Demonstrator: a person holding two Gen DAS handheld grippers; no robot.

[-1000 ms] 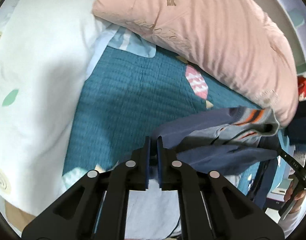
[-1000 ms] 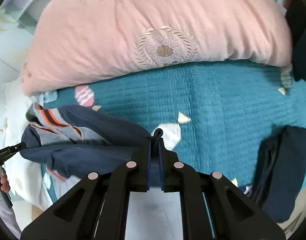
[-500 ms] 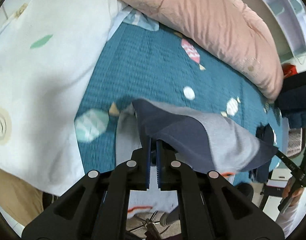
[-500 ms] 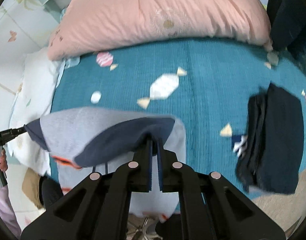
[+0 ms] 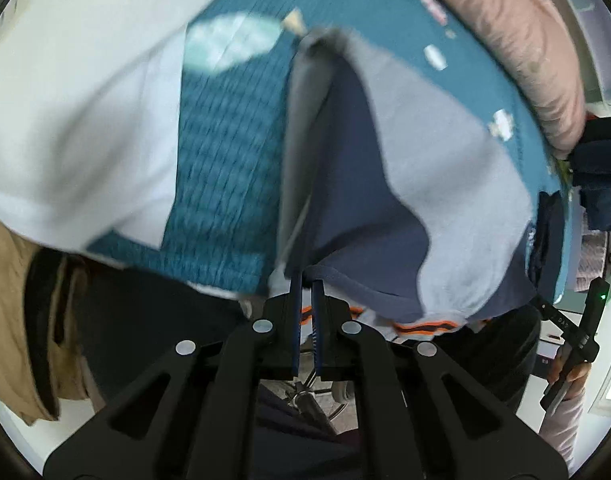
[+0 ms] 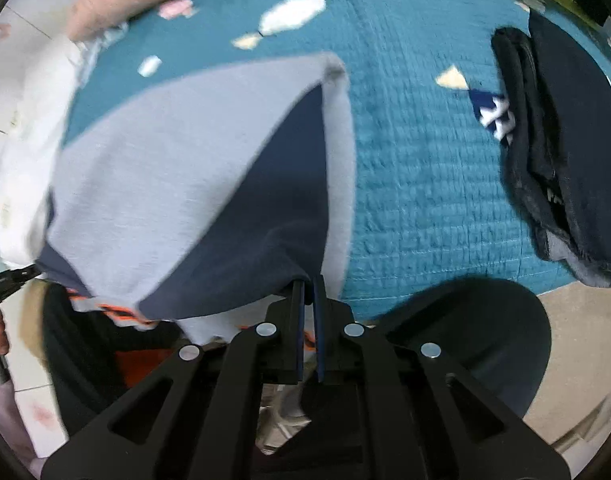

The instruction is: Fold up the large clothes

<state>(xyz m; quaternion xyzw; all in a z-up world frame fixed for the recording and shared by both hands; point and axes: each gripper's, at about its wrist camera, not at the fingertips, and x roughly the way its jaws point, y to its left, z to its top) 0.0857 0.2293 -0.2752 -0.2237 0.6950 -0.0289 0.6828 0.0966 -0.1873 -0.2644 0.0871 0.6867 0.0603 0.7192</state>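
Observation:
A grey and navy garment (image 5: 445, 184) with orange stripes at its hem hangs stretched between my two grippers over the near edge of the teal bed cover (image 5: 225, 152). My left gripper (image 5: 306, 280) is shut on its navy edge. My right gripper (image 6: 308, 284) is shut on the opposite navy edge of the same garment (image 6: 177, 184). Its far fold rests on the bed cover (image 6: 417, 168). The striped hem (image 6: 121, 314) dangles below the bed edge.
A pile of dark navy clothes (image 6: 565, 152) lies on the bed at the right. A pink pillow (image 5: 517, 40) lies along the far side and a white quilt (image 5: 77, 92) at the left. A black chair seat (image 6: 481, 344) stands by the bed edge.
Both grippers have pulled back toward the near bed edge with the garment in them. It has come off the pillow side and now hangs over the edge. The views are blurred by motion.

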